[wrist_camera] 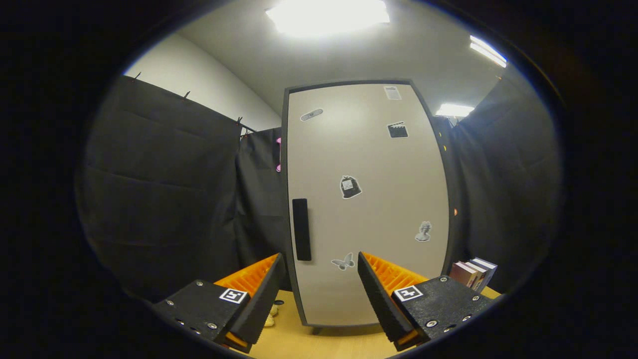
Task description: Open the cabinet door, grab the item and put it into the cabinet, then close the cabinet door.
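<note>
The tongs point(320, 289) stand wide apart and hold nothing; the gap between the fingers frames the lower part of the cabinet door point(366, 199). The door is shut, flush in its dark frame, and stands upright on the tabletop point(319, 344) just beyond the fingertips. Its handle point(301, 229), a dark vertical bar, sits near the door's left edge, at about 11 o'clock from the gap, above the left fingertip; no finger touches it. Several stickers are scattered over the door face. At 7 o'clock, low beside the left finger, a small pale object point(272, 314) lies on the tabletop, partly hidden; it may be the item to store, but its identity cannot be told. At 3 o'clock, beyond the right finger and beside the cabinet, a few books point(473, 273) stand upright. Judged from this state, no step of the task is complete: the door is not yet opened, the item is not yet grasped or placed, and closing remains. The step in hand appears to be the approach to the handle.
</note>
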Action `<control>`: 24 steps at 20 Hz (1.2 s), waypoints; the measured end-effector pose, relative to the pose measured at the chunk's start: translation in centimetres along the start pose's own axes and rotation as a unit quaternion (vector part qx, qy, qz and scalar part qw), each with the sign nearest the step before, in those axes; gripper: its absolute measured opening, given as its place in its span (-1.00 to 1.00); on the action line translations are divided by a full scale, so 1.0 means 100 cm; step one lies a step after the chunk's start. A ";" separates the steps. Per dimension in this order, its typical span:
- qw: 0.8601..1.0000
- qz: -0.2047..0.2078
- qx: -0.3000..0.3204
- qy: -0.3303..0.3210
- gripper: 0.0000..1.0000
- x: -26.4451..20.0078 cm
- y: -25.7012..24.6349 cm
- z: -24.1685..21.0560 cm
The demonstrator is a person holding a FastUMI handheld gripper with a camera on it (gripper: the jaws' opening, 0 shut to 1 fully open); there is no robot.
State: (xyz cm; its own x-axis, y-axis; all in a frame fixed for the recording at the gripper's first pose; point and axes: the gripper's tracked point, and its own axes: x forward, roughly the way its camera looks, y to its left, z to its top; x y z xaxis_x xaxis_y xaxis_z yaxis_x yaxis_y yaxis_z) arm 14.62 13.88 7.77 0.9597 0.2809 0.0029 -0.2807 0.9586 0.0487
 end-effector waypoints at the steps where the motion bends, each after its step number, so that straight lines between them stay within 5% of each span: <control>1: 1.000 0.004 0.002 0.000 0.81 0.011 0.003 0.004; 7: 1.000 0.016 0.001 0.012 0.81 0.073 0.018 0.010; 15: 0.999 0.017 0.005 0.043 0.53 0.134 0.030 -0.001; 21: 0.998 -0.006 -0.005 0.058 0.18 0.154 0.032 -0.004; 24: 0.998 -0.022 -0.004 0.065 -0.16 0.159 0.026 -0.007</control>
State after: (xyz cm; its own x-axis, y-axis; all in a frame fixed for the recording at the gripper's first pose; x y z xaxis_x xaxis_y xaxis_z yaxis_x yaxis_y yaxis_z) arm 29.15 20.87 7.27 0.9617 0.2426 -0.1277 -0.2397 0.9701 0.0380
